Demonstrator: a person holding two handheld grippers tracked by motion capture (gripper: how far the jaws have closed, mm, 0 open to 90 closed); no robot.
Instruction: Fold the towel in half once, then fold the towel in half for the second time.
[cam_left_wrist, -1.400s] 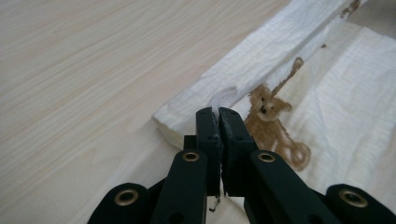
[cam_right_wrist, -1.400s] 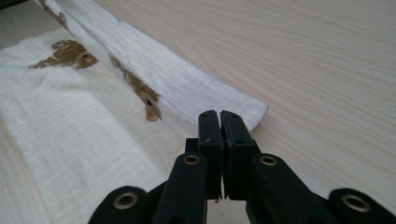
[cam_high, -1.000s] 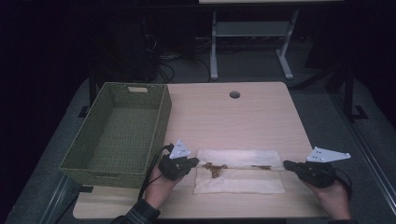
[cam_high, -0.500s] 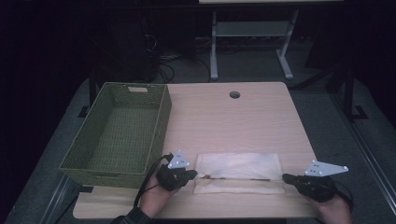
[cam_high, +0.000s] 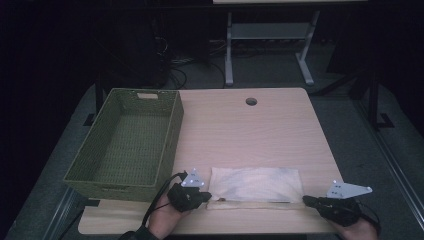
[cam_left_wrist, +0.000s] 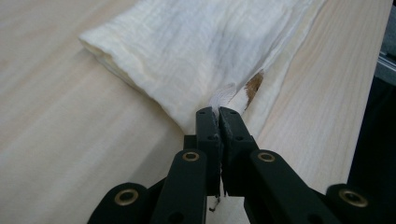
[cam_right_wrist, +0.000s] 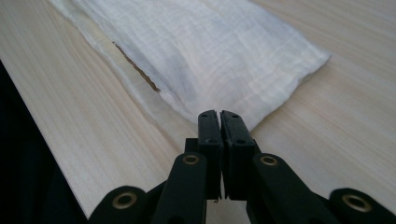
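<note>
— How far are we with the white cloth (cam_high: 255, 184)?

— It lies folded at the table's (cam_high: 260, 130) near edge; our left gripper (cam_left_wrist: 217, 112) and right gripper (cam_right_wrist: 218, 114) pinch its corners. The green basket (cam_high: 127, 145) awaits, we reckon.

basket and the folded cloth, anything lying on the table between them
Nothing but bare wood. In the high view the green basket and white folded cloth are apart, with the left claw at the cloth's near left corner.

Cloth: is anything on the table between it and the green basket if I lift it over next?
Nothing visible. The cloth, pinched at each near corner by the left gripper and right gripper, lies right of the basket, with bare table between; its near right wall would need clearing.
</note>
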